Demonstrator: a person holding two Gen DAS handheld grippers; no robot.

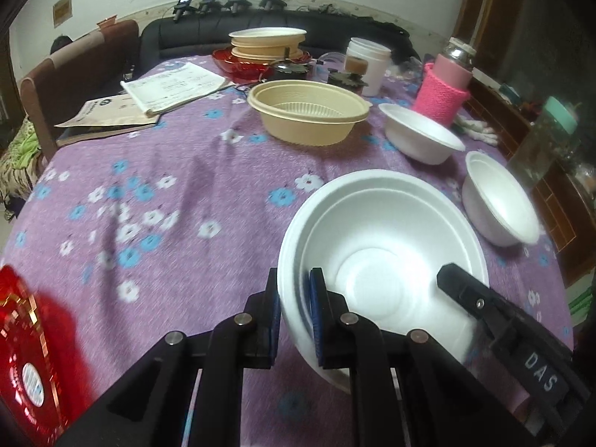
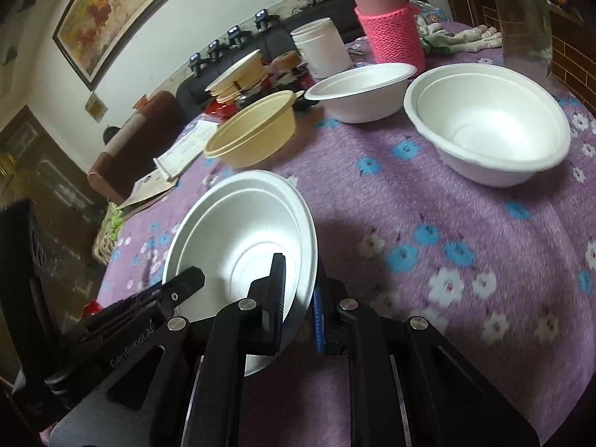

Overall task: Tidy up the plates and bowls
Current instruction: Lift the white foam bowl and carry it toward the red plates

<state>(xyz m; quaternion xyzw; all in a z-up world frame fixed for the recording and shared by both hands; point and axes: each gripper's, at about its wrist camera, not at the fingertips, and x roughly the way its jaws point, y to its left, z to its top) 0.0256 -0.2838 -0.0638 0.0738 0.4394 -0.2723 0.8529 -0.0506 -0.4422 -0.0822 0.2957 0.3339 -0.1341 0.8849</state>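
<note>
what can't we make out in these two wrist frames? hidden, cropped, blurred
- Held white bowl: near rim hidden behind left gripper in left wrist view, behind right gripper in right wrist view.
- Red dish: cut off by left wrist frame edge, blurred.
- Clear bottle: top cropped in right wrist view.
- Papers: print too small to read.
- Stacked tan bowls: count unclear, too distant.

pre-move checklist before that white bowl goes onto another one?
1. Left gripper clamped on the held white bowl's rim: ok.
2. Right gripper clamped on the opposite rim: ok.
3. Bowl off the tablecloth: cannot tell.
4. Held piece is a single bowl: cannot tell, double rim line.
5. Nearest white bowl upright and empty: ok.
6. Path to it free of other things: ok.
</note>
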